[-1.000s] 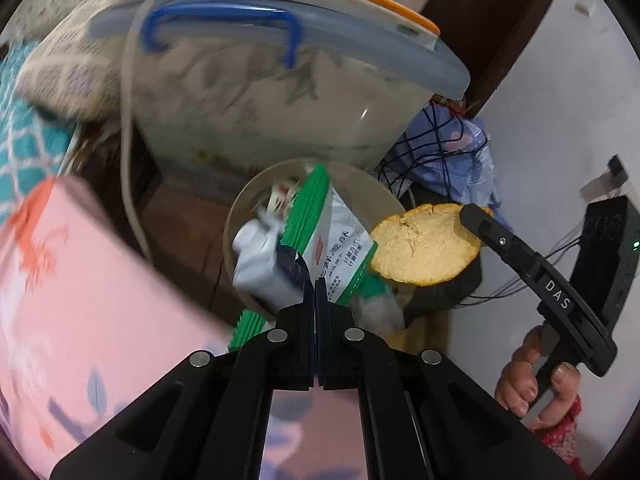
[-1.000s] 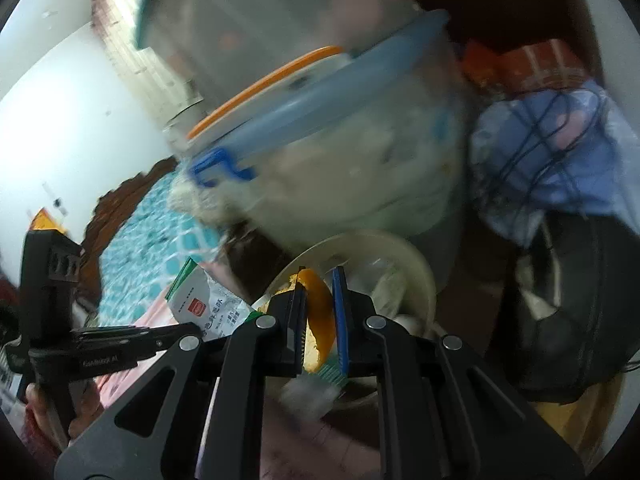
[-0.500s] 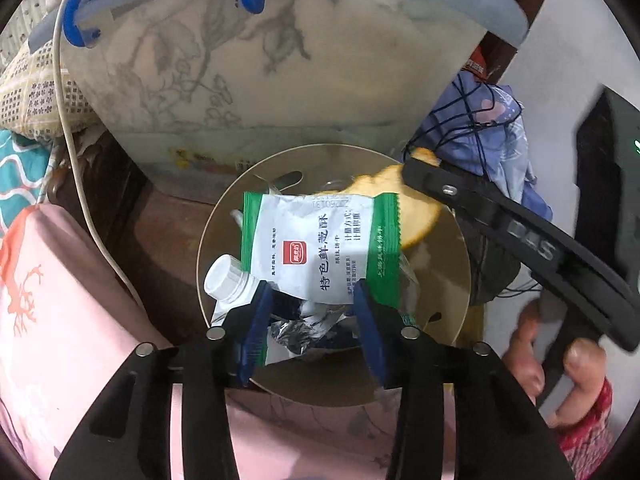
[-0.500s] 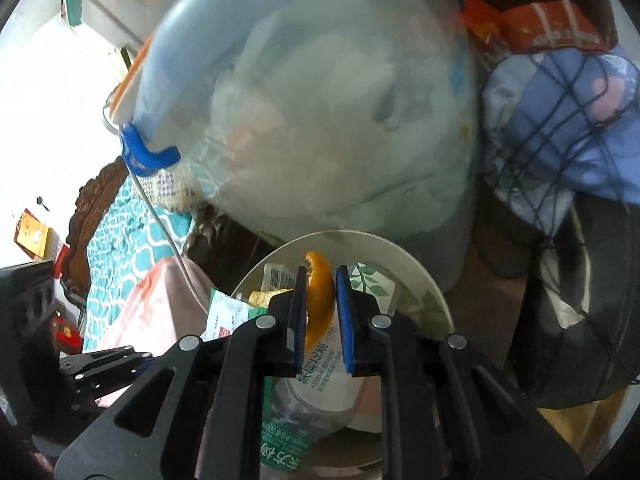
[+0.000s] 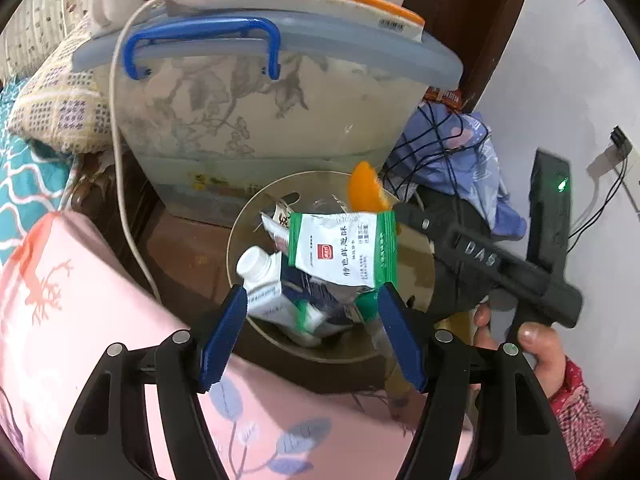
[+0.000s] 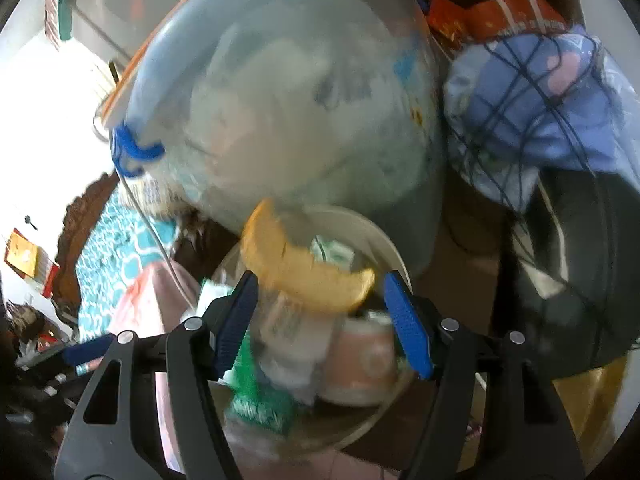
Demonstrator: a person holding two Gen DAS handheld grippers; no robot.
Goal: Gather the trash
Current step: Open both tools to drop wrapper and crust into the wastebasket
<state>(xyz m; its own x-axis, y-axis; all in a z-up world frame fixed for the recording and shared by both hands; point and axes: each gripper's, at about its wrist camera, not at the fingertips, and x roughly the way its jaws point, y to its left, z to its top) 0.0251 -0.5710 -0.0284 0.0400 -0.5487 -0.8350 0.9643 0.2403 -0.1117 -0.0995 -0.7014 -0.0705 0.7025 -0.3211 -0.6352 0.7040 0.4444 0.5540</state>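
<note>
A round beige trash bin (image 5: 240,240) stands on the floor, holding a white bottle (image 5: 260,280) and wrappers. A green-and-white snack packet (image 5: 344,252) hangs loose above the bin. My left gripper (image 5: 312,316) is open and empty just above the bin's near rim. An orange peel (image 6: 300,268) falls loose, blurred, between the open fingers of my right gripper (image 6: 320,308), over the bin (image 6: 384,240). The peel also shows in the left wrist view (image 5: 364,192), at the tip of the right gripper's body (image 5: 480,256).
A large clear storage box with a blue handle (image 5: 200,48) stands right behind the bin. A blue cloth bundle with black cords (image 5: 452,152) lies to its right. A pink bedcover (image 5: 60,300) fills the near left. A white cable (image 5: 116,160) hangs down beside the box.
Both grippers opened. The left let go of the green-and-white packet and the right let go of the orange peel; both pieces now drop over the bin.
</note>
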